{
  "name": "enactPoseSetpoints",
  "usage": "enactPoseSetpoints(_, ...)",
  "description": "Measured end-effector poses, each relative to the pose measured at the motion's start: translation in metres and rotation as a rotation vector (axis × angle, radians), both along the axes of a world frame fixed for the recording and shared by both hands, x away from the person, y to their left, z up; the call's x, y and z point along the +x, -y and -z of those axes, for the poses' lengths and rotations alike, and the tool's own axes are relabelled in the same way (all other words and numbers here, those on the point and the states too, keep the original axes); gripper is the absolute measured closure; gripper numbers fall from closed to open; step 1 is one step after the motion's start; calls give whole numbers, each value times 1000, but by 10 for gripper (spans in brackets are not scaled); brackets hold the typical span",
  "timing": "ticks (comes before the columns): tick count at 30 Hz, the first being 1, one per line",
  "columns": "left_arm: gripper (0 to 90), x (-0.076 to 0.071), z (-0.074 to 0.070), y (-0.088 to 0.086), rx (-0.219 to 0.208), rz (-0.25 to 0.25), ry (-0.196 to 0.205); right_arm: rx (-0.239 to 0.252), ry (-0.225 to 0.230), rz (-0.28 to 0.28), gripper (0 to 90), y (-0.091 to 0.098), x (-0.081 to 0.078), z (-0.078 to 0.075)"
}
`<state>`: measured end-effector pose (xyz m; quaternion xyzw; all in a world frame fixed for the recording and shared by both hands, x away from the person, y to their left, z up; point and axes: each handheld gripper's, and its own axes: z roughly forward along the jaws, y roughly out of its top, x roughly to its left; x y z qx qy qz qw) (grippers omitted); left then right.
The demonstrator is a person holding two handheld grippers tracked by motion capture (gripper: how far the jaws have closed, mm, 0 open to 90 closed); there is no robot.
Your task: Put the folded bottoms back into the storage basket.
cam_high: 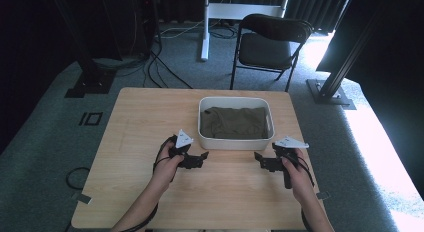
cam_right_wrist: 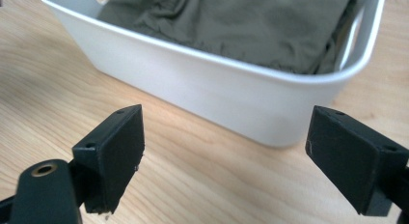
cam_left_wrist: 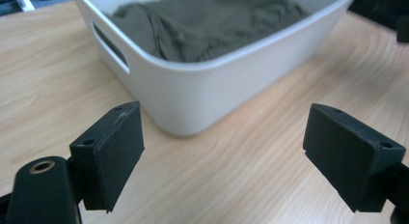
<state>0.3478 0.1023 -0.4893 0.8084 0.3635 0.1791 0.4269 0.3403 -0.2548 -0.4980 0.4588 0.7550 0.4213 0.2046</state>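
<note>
A white plastic bin (cam_high: 235,142) stands at the middle of the wooden table (cam_high: 140,122), and a folded olive-green cloth (cam_high: 234,123) lies inside it. My left gripper (cam_high: 202,156) hovers low over the table just before the bin's near left corner (cam_left_wrist: 185,113), jaws wide apart and empty. My right gripper (cam_high: 258,157) sits before the near right corner (cam_right_wrist: 270,122), also open with nothing between its jaws. The cloth (cam_left_wrist: 212,21) fills the bin's floor, and in the right gripper view the cloth (cam_right_wrist: 251,21) shows soft folds.
A black folding chair (cam_high: 270,42) stands beyond the table's far edge. Cables and black frame legs (cam_high: 90,77) lie on the grey carpet at the left. Bare tabletop spreads to the left of and in front of the bin.
</note>
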Motion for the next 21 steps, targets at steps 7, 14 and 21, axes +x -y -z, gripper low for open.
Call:
enactPoseSetpoints(7, 157, -6, 12, -7, 27, -18, -11, -31, -14, 24, 133, 6, -7, 17)
enactPoseSetpoints(14, 157, -11, 23, -18, 44, -56, -18, -55, -30, 64, 133, 16, -13, 30)
enactPoseSetpoints(21, 157, -12, 31, -32, 49, -86, -24, -69, -57, 111, 133, 29, -20, 42)
